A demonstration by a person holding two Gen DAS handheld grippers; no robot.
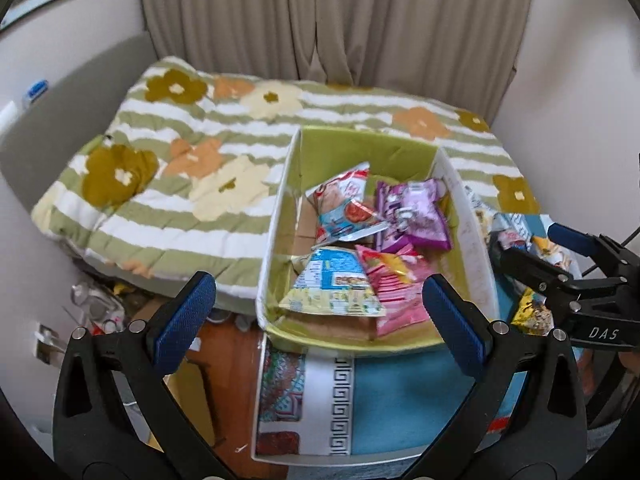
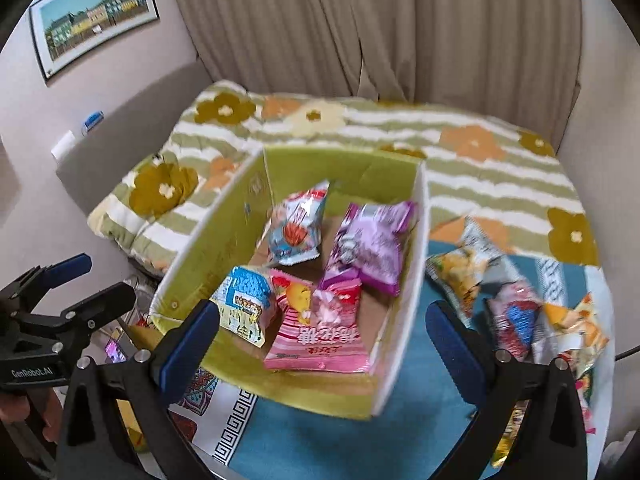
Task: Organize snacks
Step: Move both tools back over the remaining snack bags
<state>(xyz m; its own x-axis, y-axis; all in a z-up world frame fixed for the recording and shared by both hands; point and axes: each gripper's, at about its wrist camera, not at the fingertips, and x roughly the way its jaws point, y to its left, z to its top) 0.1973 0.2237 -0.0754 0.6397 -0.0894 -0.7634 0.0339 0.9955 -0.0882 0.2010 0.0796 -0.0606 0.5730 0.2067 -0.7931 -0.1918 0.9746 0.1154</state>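
A cardboard box [image 1: 276,216] [image 2: 420,240] with a green lining sits on the blue cloth [image 1: 400,400]. Inside lie a pink pack [image 2: 316,340] [image 1: 396,284], a purple pack [image 2: 372,244] [image 1: 416,216], a red-and-blue pack [image 2: 296,228] [image 1: 344,208] and a blue-and-yellow pack [image 2: 244,304] [image 1: 332,284]. Several loose snack packs [image 2: 512,312] [image 1: 516,232] lie to the right of the box. My left gripper [image 1: 320,320] [image 2: 108,276] hangs open over the box's near left side, holding nothing. My right gripper [image 2: 322,340] [image 1: 524,238] is wide open above the near edge, also holding nothing.
A quilt [image 1: 200,160] with stripes and flowers covers the bed behind the box, and beige curtains [image 2: 360,32] hang beyond it. Clutter [image 1: 100,304] sits on the floor at the lower left. A patterned border [image 2: 228,420] edges the cloth at the table's near left.
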